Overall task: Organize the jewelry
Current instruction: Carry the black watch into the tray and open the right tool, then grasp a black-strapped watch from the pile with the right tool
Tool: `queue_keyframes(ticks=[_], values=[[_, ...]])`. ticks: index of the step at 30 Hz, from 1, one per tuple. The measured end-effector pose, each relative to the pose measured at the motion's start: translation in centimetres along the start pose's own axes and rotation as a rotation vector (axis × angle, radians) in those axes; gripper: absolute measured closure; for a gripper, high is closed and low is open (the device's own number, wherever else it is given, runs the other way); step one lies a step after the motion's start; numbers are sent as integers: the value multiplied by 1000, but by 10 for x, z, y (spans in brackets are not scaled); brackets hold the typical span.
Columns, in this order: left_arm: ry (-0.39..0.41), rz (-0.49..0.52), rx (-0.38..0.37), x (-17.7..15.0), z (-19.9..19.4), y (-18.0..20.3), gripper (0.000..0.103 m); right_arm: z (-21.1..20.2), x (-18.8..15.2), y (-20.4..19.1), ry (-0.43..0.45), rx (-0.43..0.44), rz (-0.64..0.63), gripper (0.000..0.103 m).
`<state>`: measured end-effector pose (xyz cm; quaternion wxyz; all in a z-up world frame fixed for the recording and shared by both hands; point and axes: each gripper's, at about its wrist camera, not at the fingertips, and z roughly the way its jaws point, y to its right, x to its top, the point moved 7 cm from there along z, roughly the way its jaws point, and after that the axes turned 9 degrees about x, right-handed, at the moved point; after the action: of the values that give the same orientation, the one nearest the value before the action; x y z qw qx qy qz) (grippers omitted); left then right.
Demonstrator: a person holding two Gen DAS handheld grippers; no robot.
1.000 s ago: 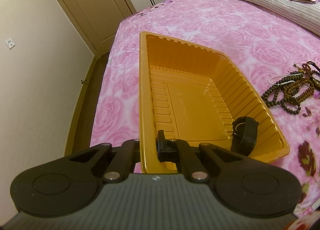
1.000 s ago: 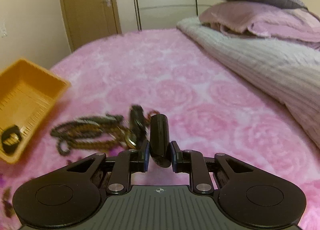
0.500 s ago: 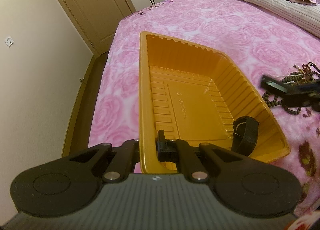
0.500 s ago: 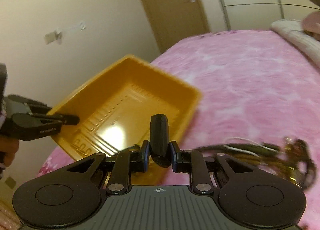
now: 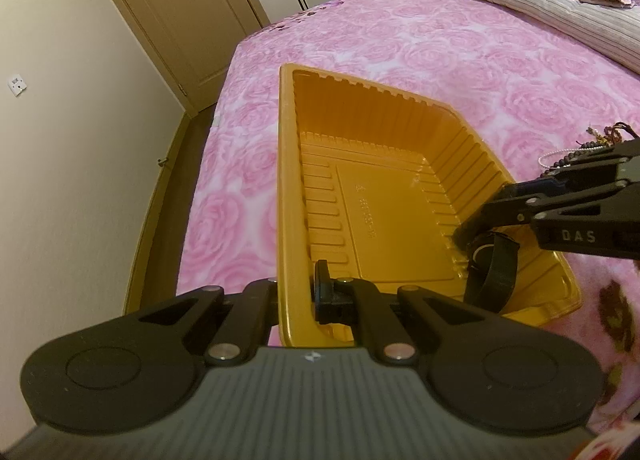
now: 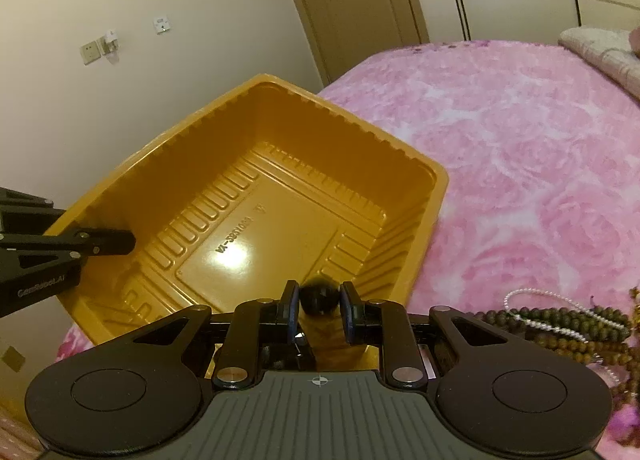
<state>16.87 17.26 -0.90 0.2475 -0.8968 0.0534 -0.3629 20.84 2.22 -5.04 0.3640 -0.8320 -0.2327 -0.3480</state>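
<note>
One orange tray (image 5: 384,196) of thin glossy moulded plastic, ribbed walls, flat floor with embossed lettering, sits on a pink rose-print fleece bedspread (image 5: 460,48). Left gripper (image 5: 296,296), matte black, is clamped on the tray's near wall, one finger outside the rim, the other inside. In the left wrist view one black watch (image 5: 494,264) with a soft looped strap leans in the tray's corner, ahead and to the right of the left gripper. The right gripper (image 5: 478,220) reaches in over the tray's right wall, its tips just above the watch. From the right wrist view the right gripper (image 6: 319,310) has its pads parted, with a dark rounded thing (image 6: 319,294) between them; contact with the pads cannot be told, so whether it grips is unclear. The tray (image 6: 280,188) lies directly ahead and below, the left gripper (image 6: 104,241) at its far left wall. To the right of the right gripper, on the bedspread (image 6: 520,132), lies a tangle of brown round-bead strands (image 6: 560,326) with one thin white bead string (image 6: 536,294) across it; strand count is unreadable.
</note>
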Motion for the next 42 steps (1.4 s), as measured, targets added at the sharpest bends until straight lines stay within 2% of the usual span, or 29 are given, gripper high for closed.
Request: queue_keyframes(ticks=[1, 3, 8, 13, 18, 23, 28, 35, 36, 39, 42], values=[[1, 1, -1, 0, 0, 0, 100, -1, -1, 2, -1, -5, 3, 63], [2, 3, -1, 0, 0, 0, 100, -9, 0, 6, 20, -12, 19, 52], [11, 6, 2, 0, 1, 1, 100, -41, -7, 22, 67, -46, 70, 48], [19, 5, 4, -1, -1, 1, 100, -83, -26, 51, 99, -149, 133, 47], [15, 8, 3, -1, -2, 2, 100, -125, -44, 81, 135, -270, 174, 46], [14, 9, 2, 0, -2, 1, 100, -155, -57, 107, 157, -413, 127, 46], [14, 13, 7, 1, -3, 1, 100, -173, -71, 132, 156, -482, 138, 46], [12, 16, 9, 2, -3, 2, 100, -155, -63, 142, 117, -442, 69, 47], [13, 17, 8, 2, -3, 2, 100, -149, -61, 144, 107, -441, 63, 49], [12, 16, 9, 2, -3, 2, 100, -137, -60, 149, 80, -437, 62, 65], [12, 16, 9, 2, -3, 2, 100, -132, -59, 156, 83, -436, 96, 70]])
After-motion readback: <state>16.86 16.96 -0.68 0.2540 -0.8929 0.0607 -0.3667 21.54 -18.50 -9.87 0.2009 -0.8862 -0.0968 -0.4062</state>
